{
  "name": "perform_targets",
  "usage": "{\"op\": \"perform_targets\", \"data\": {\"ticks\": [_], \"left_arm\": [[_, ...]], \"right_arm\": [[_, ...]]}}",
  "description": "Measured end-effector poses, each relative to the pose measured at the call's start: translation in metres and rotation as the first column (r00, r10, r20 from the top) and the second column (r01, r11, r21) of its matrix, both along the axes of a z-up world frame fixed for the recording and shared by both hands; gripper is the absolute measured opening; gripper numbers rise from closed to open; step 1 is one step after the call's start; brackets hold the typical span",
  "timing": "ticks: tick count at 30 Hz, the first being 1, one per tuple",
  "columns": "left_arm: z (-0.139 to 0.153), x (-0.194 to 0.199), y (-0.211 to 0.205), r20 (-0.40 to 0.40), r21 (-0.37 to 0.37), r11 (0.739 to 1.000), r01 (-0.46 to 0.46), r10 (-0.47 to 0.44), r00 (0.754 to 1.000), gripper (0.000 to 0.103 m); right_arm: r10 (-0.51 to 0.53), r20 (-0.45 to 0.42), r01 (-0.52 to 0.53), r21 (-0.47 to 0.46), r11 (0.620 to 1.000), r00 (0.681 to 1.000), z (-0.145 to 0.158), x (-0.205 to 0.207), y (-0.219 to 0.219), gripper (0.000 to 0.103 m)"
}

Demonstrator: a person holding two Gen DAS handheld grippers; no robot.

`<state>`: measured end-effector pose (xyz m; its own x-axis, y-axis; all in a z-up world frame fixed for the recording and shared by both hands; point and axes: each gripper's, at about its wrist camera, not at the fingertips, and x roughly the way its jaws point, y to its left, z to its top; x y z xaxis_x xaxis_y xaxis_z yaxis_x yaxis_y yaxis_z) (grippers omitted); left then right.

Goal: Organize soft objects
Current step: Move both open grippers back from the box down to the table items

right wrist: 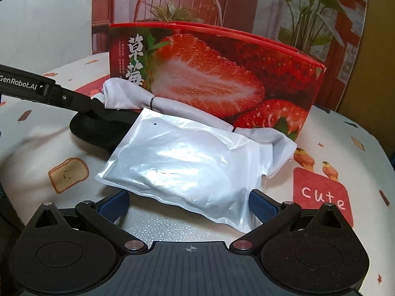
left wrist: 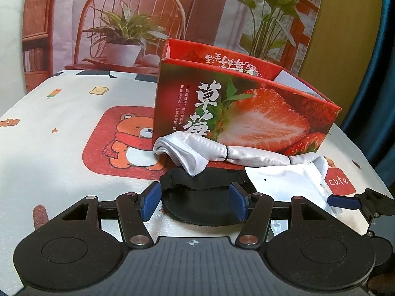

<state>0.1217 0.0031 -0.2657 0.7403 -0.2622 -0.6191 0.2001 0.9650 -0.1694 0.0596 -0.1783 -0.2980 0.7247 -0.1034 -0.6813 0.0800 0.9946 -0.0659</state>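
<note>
A red strawberry box stands open-topped on the table; it also shows in the right wrist view. A white cloth tied with black bands lies along its front. A black soft pad lies between the open fingers of my left gripper. A white plastic pouch lies in front of the cloth, its near end between the open fingers of my right gripper. The pouch also shows in the left wrist view. The left gripper reaches over the black pad.
The table wears a white cloth with cartoon prints, a bear and a red "cute" patch. A printed backdrop of a chair and plants hangs behind. The right gripper's blue fingertip shows at the left view's right edge.
</note>
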Motion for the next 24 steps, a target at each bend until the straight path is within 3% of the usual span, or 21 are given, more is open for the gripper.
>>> {"op": "perform_targets", "data": {"ticks": [9,17,21,24], "left_arm": [[0.0,0.0,0.001,0.007,-0.005,1.0,0.0,0.0,1.0,0.063],[0.0,0.0,0.001,0.007,-0.007,1.0,0.003,-0.003,1.0,0.063],[-0.002,0.0,0.001,0.004,-0.004,1.0,0.005,-0.005,1.0,0.063],[-0.003,0.001,0.0,0.0,0.0,1.0,0.008,-0.008,1.0,0.063]], "right_arm": [[-0.039,0.017,0.039,0.022,0.999,0.999,0.001,-0.001,-0.007,0.102],[-0.085,0.131,0.079,0.048,0.996,0.988,0.015,-0.01,-0.016,0.1],[-0.118,0.123,0.108,0.084,0.991,0.985,0.015,-0.01,-0.026,0.098],[-0.082,0.112,0.076,0.054,0.996,0.99,0.015,-0.01,-0.019,0.099]]}}
